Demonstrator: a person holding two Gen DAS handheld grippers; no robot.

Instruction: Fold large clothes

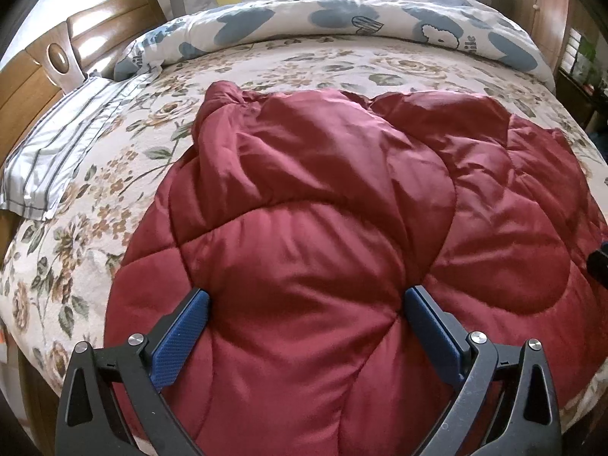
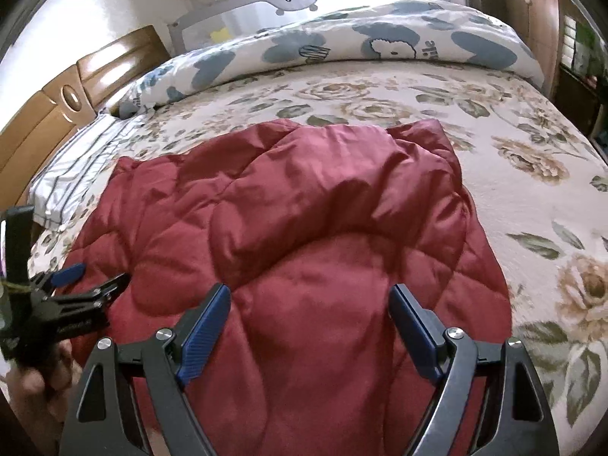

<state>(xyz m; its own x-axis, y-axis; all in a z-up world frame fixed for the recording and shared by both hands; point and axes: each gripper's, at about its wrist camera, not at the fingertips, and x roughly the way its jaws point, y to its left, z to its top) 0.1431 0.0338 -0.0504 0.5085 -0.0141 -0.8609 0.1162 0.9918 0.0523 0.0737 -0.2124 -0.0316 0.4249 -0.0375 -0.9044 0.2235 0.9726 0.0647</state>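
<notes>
A dark red quilted jacket (image 1: 323,228) lies spread on the floral bed, bunched and puffy at its far end; it also shows in the right wrist view (image 2: 304,235). My left gripper (image 1: 306,300) is open wide, its blue pads (image 1: 182,338) apart over the jacket's near part, holding nothing. My right gripper (image 2: 309,296) is open too, blue pads (image 2: 205,330) spread above the jacket's near edge. The left gripper also shows at the left edge of the right wrist view (image 2: 91,275), low beside the jacket's left side.
The floral bedspread (image 2: 532,190) covers the bed. A rolled blue-and-white duvet (image 1: 342,19) lies along the far side. A striped pillow (image 1: 60,152) sits at left by the wooden headboard (image 1: 34,76). A grey bed rail (image 2: 296,0) stands behind.
</notes>
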